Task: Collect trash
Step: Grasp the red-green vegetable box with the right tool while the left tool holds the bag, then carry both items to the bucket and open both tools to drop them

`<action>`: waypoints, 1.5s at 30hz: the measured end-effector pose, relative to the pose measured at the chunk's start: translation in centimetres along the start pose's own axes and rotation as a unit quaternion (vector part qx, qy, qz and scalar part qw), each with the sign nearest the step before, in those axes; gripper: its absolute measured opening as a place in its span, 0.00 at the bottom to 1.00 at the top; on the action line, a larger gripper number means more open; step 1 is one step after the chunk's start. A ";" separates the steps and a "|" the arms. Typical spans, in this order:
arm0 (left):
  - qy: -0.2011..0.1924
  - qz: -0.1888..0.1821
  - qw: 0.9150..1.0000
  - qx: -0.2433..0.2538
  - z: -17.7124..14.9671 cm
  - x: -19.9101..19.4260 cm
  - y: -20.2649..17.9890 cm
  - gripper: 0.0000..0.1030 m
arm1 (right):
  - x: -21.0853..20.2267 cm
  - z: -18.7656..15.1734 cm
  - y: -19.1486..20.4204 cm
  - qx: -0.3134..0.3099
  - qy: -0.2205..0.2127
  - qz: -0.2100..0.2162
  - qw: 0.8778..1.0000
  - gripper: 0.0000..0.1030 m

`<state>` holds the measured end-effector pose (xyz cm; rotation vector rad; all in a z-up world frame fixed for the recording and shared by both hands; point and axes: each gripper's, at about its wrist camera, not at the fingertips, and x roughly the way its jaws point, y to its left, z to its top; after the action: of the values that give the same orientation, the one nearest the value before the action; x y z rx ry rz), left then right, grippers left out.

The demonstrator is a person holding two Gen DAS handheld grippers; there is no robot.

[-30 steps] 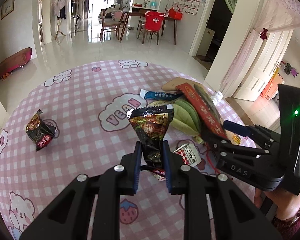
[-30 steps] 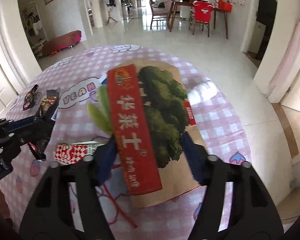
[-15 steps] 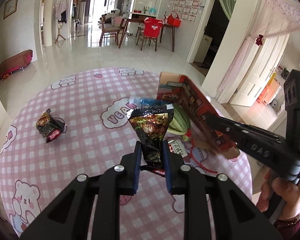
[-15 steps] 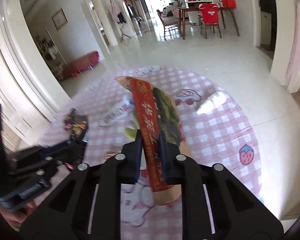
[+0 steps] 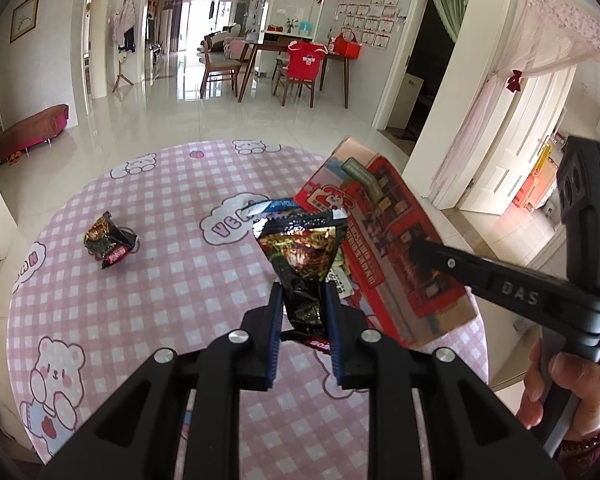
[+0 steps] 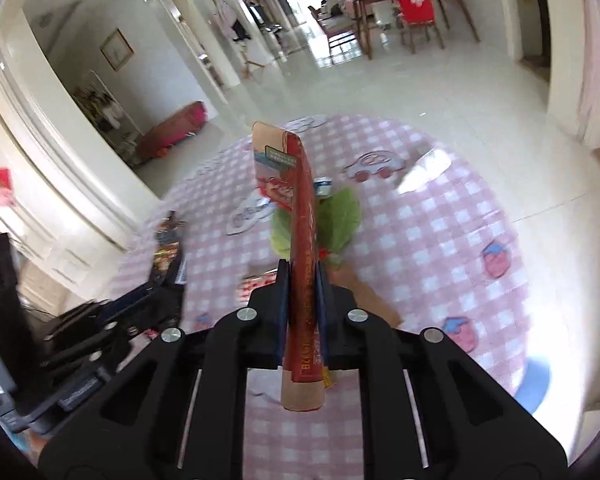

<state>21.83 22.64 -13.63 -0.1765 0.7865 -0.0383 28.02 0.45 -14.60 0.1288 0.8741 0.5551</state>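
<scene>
- Left wrist view: the left gripper (image 5: 301,312) has its fingers (image 5: 275,332) pressed narrow on a dark snack wrapper (image 5: 302,256), which stands up from between them at the middle of the frame.
- Just right of it, a flat red carton (image 5: 384,240) hangs tilted in the air above the pink checked desk (image 5: 160,280), pinched by the right gripper (image 5: 420,250), which reaches in from the right edge; a hand (image 5: 560,392) holds its grip at lower right.
- A second dark wrapper (image 5: 110,245) lies alone on the desk at centre left, well apart from the fingers.
- A blue and white packet (image 5: 268,207) shows behind the held wrapper, partly hidden by it.
- Count here: two dark wrappers, one carton, one blue packet.
- Right wrist view: the right gripper (image 6: 302,296) is clamped on the red carton (image 6: 302,216), seen edge-on and running upward from between the fingers (image 6: 283,312); these jaws have just been closing, with the carton between them.
- Green leaves (image 6: 342,216) lie on the desk (image 6: 440,248) behind the carton.
- A white tube-like object (image 6: 424,170), blurred, lies at upper right of the desk.
- The left gripper (image 6: 168,276) and its wrapper appear blurred at centre left.
</scene>
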 end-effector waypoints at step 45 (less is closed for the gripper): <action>0.165 -0.186 0.945 0.211 -8.5 17.1 -36.1 0.72 | -18.5 -18.7 -28.7 0.216 -0.188 -0.222 0.932 0.12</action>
<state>29.04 -15.80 -25.27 0.0957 1.0504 -0.6048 16.18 -35.56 -23.26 0.4121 0.6081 -0.0957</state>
